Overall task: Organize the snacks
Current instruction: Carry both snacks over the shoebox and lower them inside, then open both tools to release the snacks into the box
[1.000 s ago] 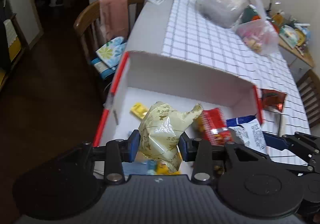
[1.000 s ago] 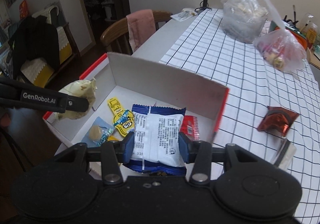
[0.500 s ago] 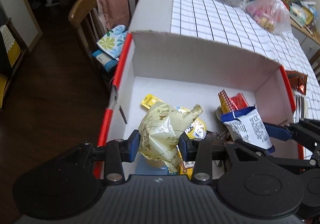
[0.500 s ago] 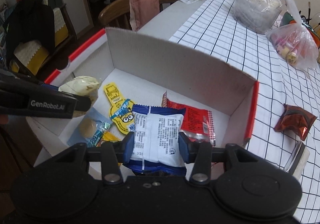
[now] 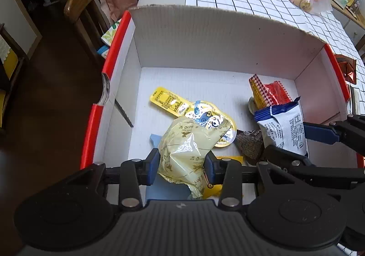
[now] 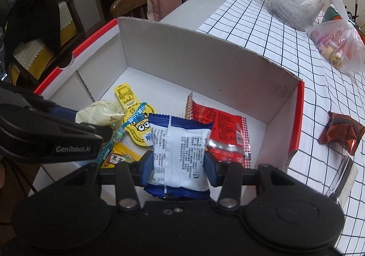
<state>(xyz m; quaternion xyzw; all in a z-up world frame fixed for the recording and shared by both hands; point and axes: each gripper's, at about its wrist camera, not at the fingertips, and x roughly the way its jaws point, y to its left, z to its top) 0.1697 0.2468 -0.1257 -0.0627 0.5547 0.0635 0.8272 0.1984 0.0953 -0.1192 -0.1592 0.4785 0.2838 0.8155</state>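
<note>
L gripper (image 5: pixel 182 163): jaws clamped on the yellow pouch (image 5: pixel 189 148), pads biting its lower half, top of pouch sticks out fwd past the tips.
R gripper (image 6: pixel 176 165): jaws clamped on the blue-white packet (image 6: pixel 180 151), pads on both side edges at mid-height, top seam beyond the tips.
cardboard box (image 6: pixel 205 59): under both jaws, both packs held over its floor (can't tell if either touches down yet).
yellow pouch handling: prob light, crinkly film w/ air inside, squashes under pads, slick — grip low on the body as now, not the twisted neck.
blue-white packet handling: looks puffed and light, soft sides, contents maybe crushable — side-edge grip ok, go easy on squeeze.
below/ahead of jaws: minion pack (image 6: pixel 139 125) and red wrapper (image 6: pixel 223 132) lie flat on box floor, just fwd of the tips.
outside box: dark red snack (image 6: pixel 341 130) on table, right of R jaws, well apart.
</note>
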